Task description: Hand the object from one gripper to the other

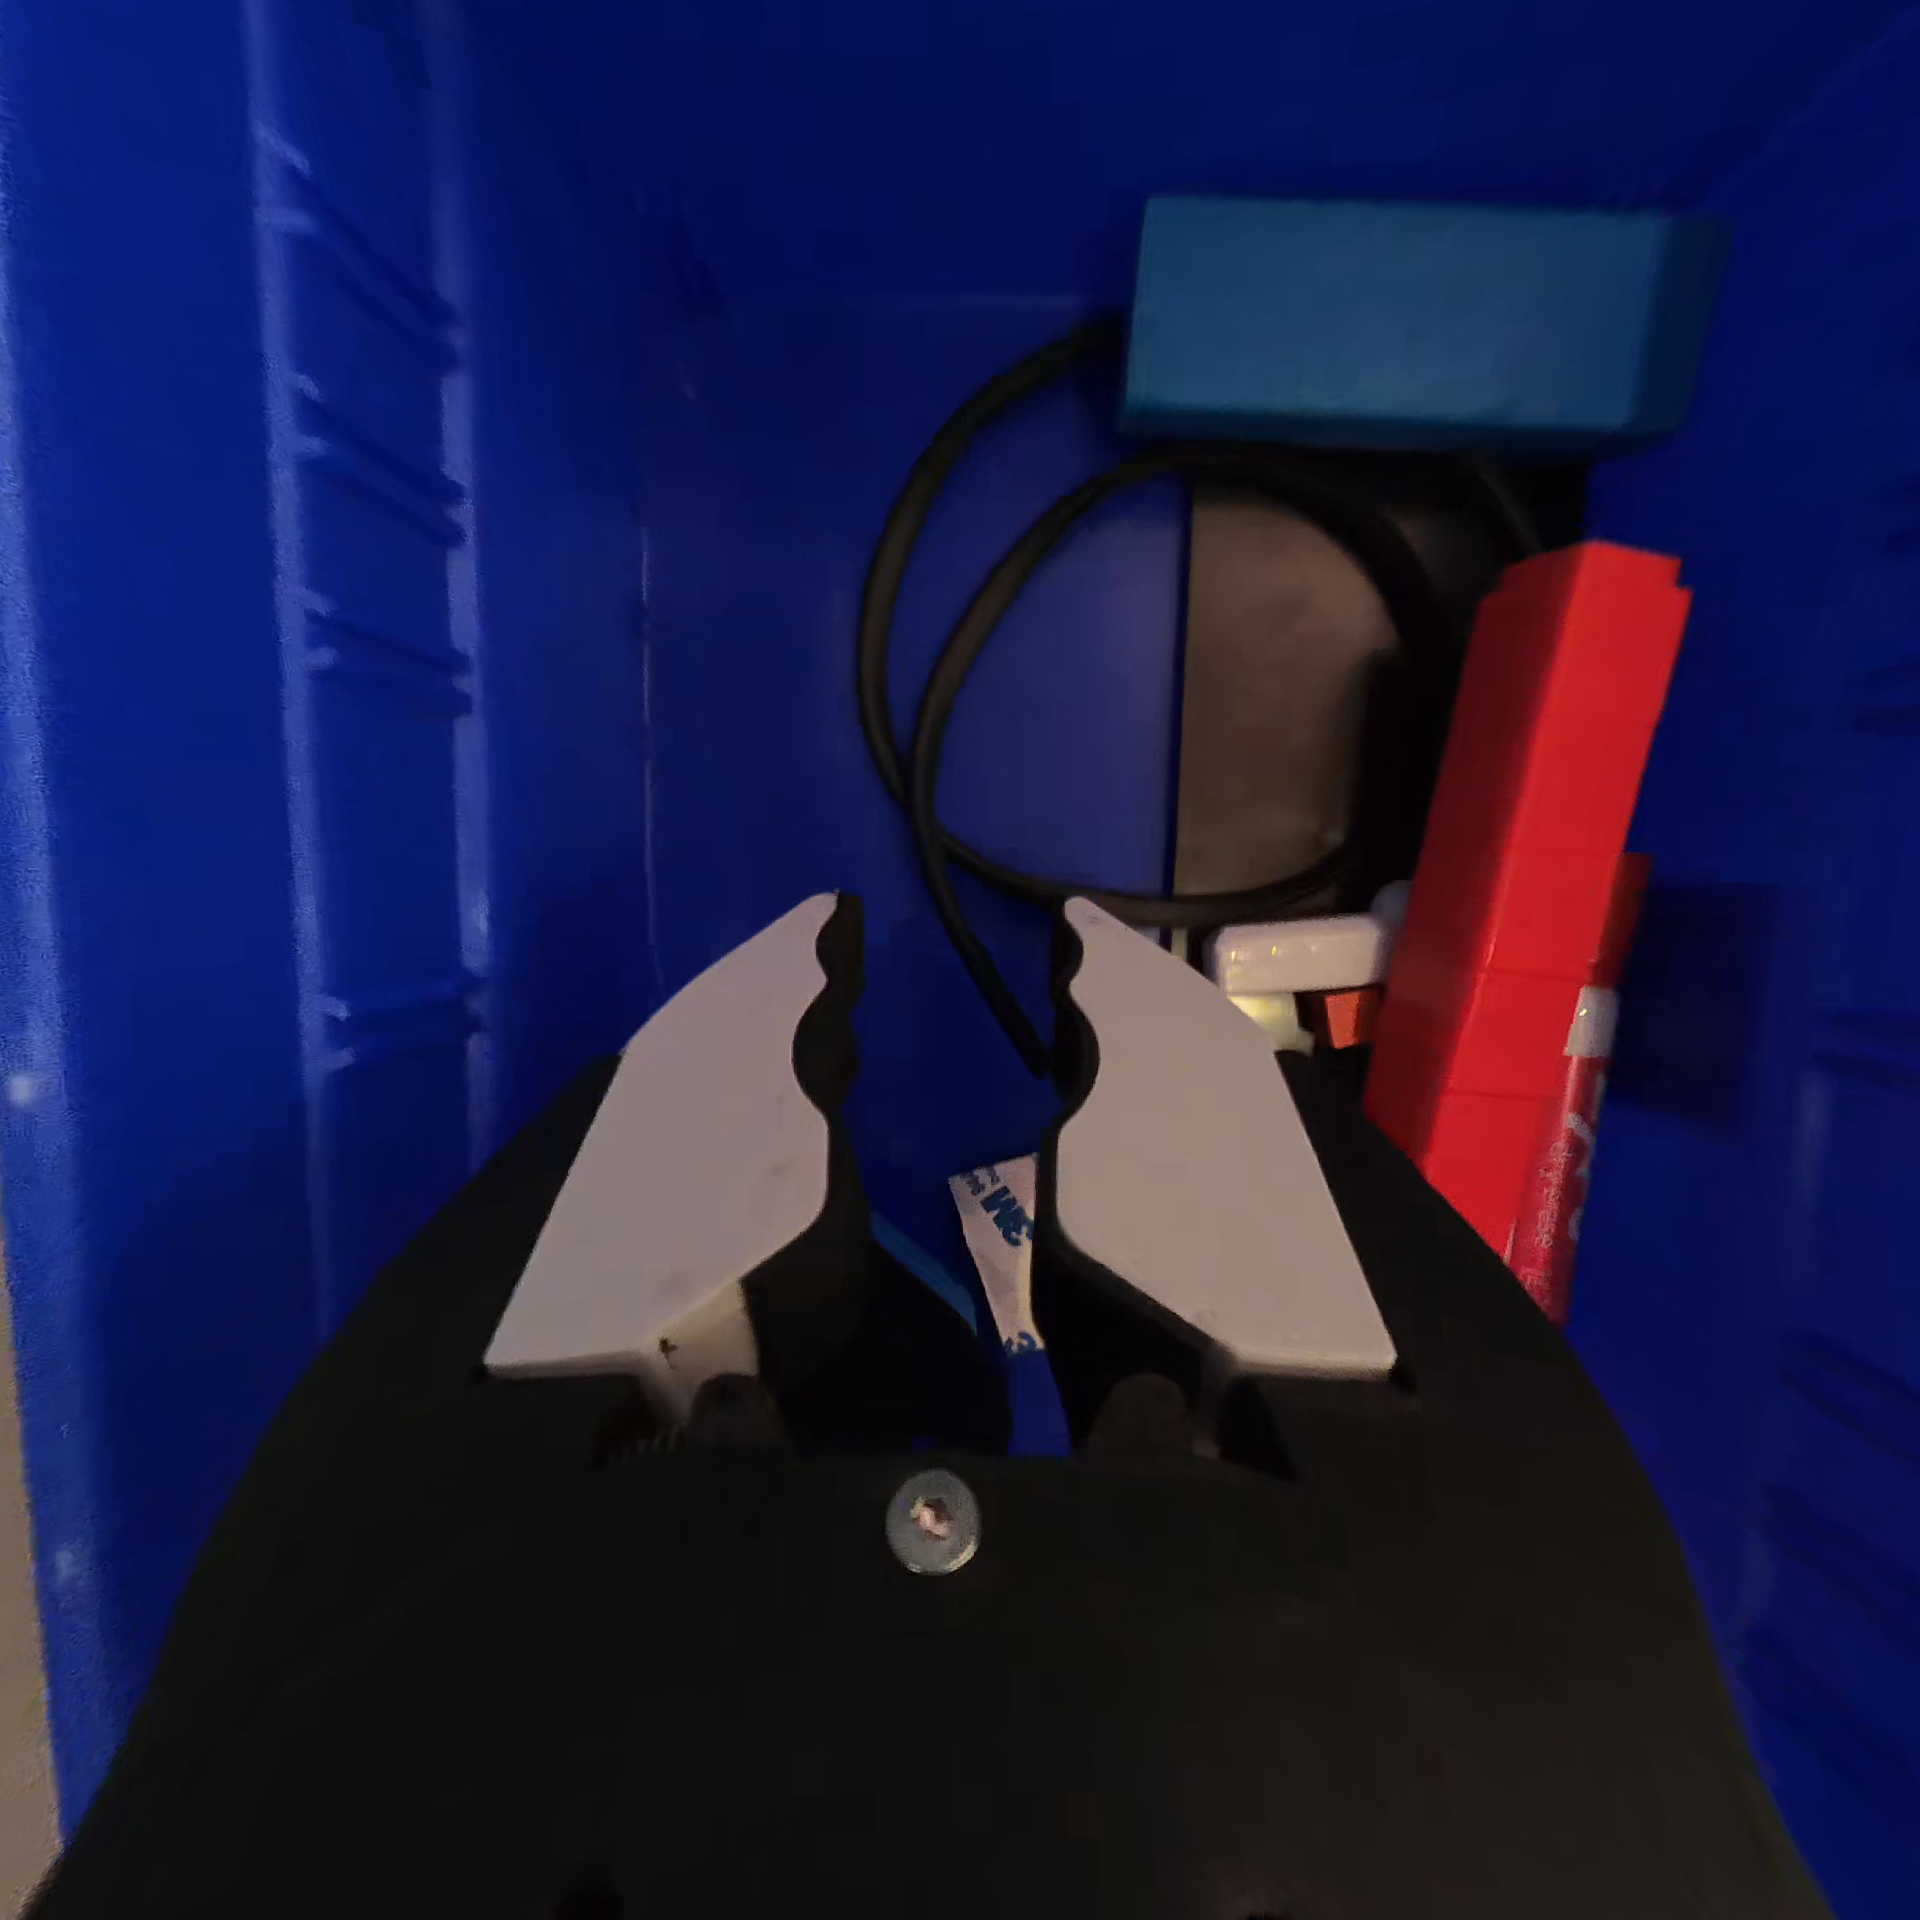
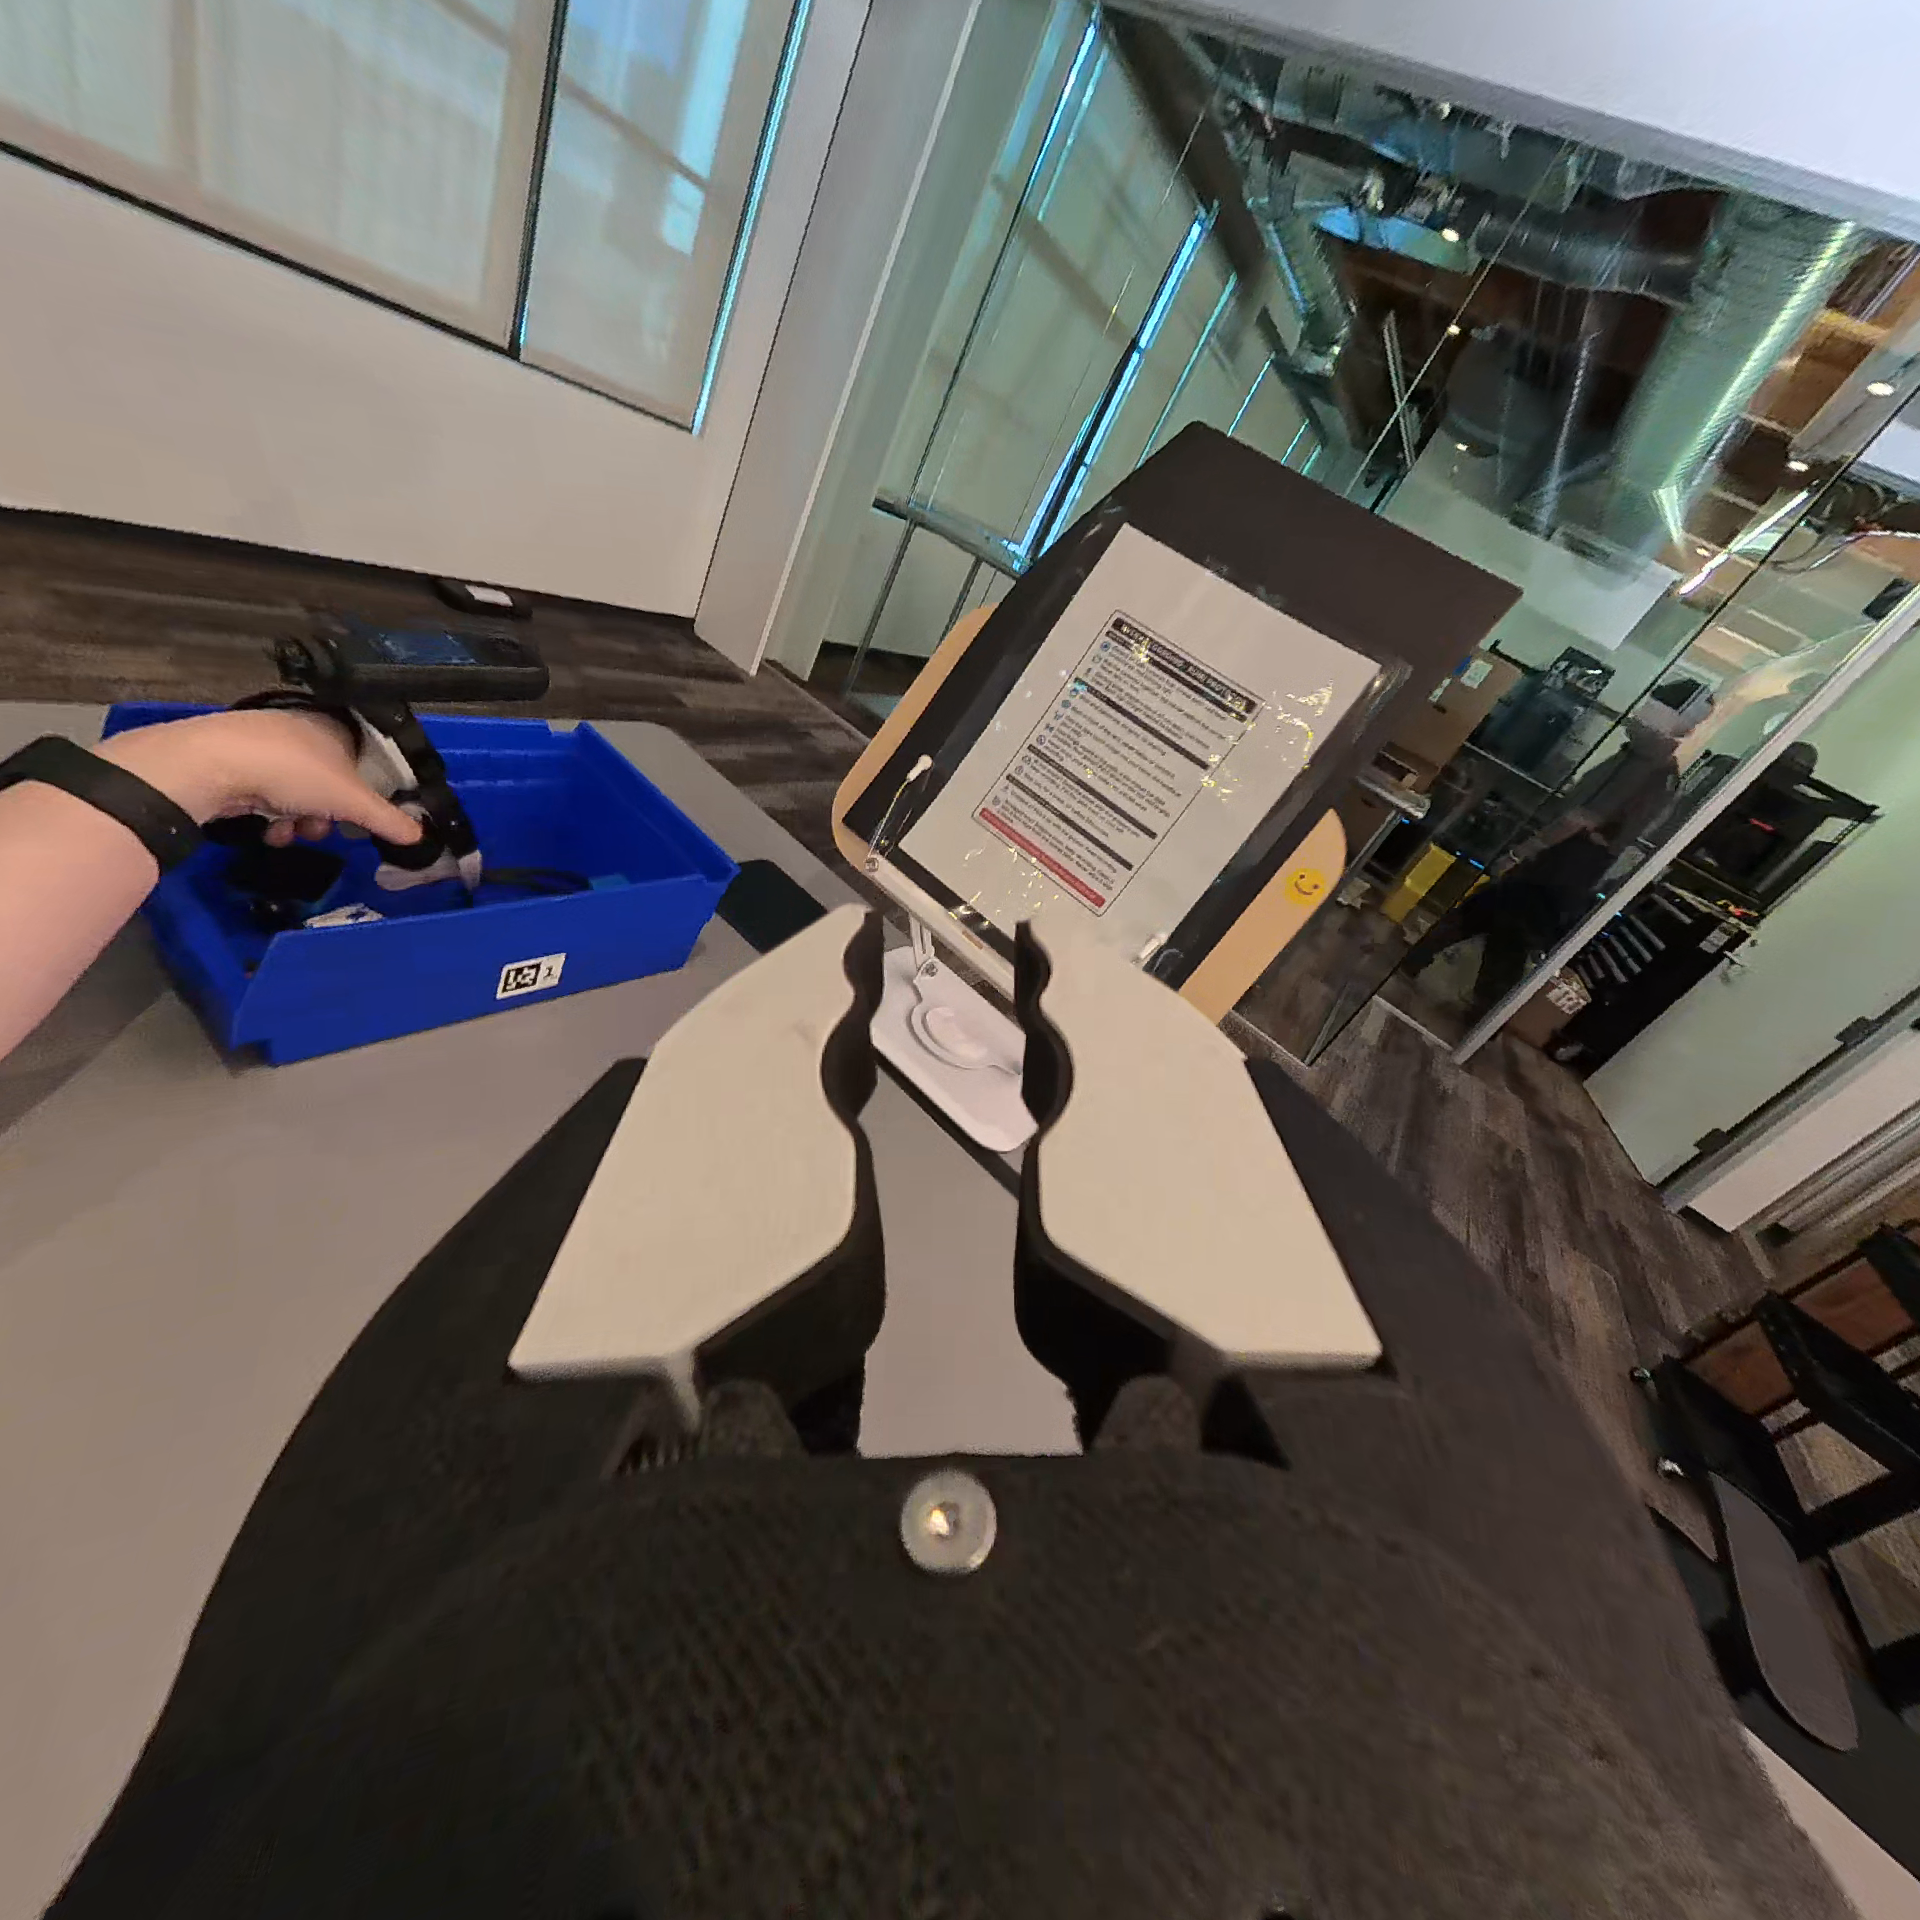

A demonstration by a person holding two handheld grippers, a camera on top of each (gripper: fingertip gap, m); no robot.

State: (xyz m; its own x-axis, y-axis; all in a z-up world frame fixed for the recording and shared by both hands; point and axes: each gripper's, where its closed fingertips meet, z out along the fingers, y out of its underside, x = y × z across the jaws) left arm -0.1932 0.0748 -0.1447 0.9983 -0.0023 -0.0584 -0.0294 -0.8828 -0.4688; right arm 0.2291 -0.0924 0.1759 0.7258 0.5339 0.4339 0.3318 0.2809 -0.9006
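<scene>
My left gripper (image 1: 956, 914) is open and reaches down inside a blue bin (image 1: 644, 520). A thin black cable (image 1: 904, 665) loops on the bin floor, and its loose end runs between the two fingers without being clamped. Beyond it lie a light blue block (image 1: 1413, 322), a dark rounded part (image 1: 1278, 717), a red block (image 1: 1548, 821) and a small white clip (image 1: 1299, 956). My right gripper (image 2: 945, 925) is open and empty, held above the grey table (image 2: 260, 1247). The right wrist view shows the left gripper (image 2: 436, 862), held by a hand (image 2: 239, 769), inside the bin (image 2: 468, 977).
A white paper strip (image 1: 997, 1247) lies under the left fingers. A red pen (image 1: 1569, 1174) leans by the red block. A tablet on a white stand (image 2: 1132, 748) stands at the table's far edge, ahead of the right gripper. Glass walls and floor lie beyond. The left gripper's tips are roughly 55 cm from the right gripper's. To the small white clip (image 1: 1299, 956): left tips about 5 cm, right tips about 50 cm. Measured from the fingertips, the red block (image 1: 1548, 821) is 7 cm or so from the left gripper and 50 cm from the right.
</scene>
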